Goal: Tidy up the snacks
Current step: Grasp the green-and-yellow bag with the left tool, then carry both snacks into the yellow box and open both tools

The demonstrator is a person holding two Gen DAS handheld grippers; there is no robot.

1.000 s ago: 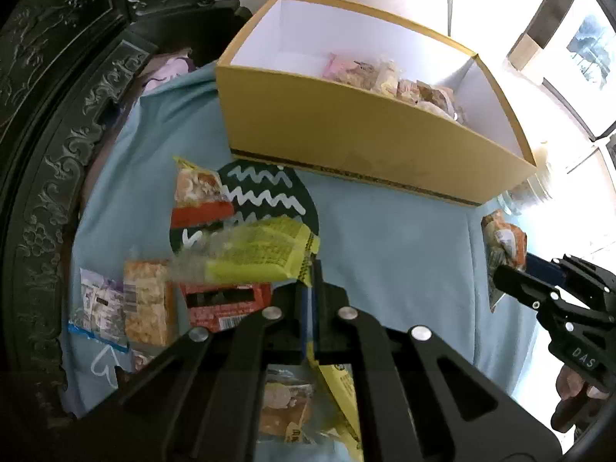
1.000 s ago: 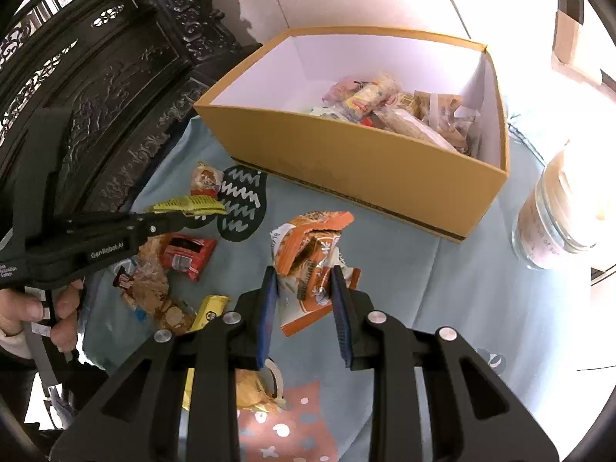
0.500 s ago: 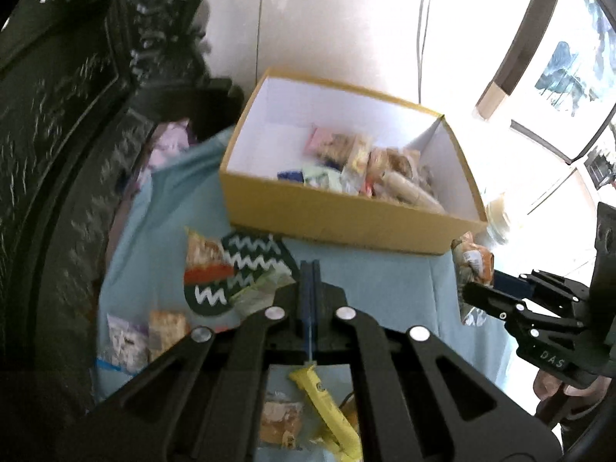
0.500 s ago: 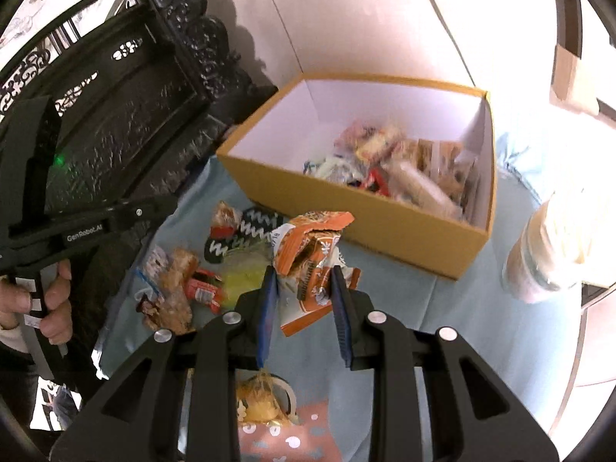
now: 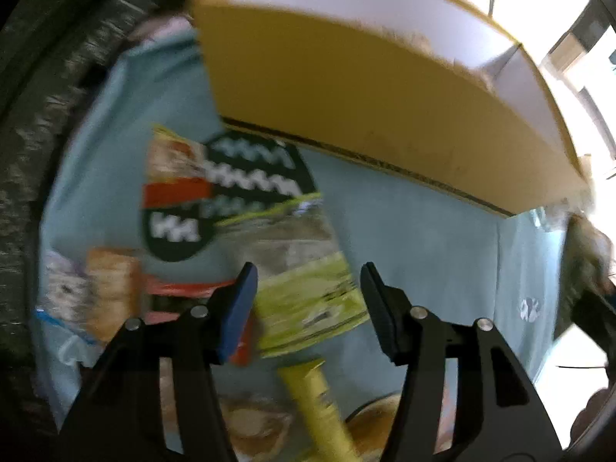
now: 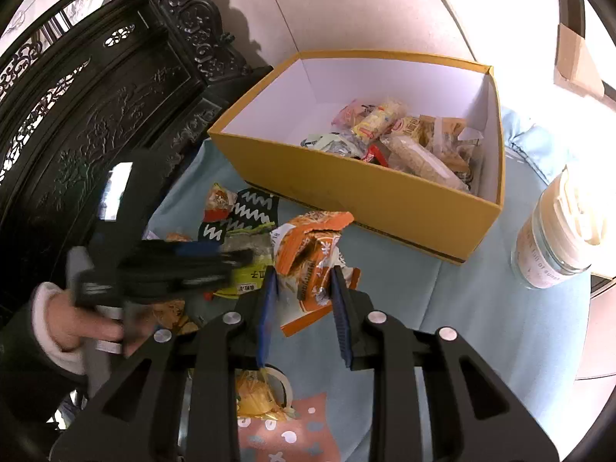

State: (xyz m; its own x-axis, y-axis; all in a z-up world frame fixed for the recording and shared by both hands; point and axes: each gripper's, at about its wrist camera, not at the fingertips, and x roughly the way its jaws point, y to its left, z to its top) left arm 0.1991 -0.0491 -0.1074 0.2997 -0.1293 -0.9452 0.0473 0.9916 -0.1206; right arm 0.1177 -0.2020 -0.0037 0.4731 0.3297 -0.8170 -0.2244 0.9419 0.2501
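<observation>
Soft blue cloth (image 6: 481,308), rigid yellow box (image 6: 346,188), crinkly packets

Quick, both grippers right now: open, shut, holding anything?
Left gripper: jaws opening, over the green snack packet, not gripping it.
Right gripper: shut on the orange snack packet.

Matt cardboard box (image 6: 362,196), glossy wrappers (image 6: 385,119)
</observation>
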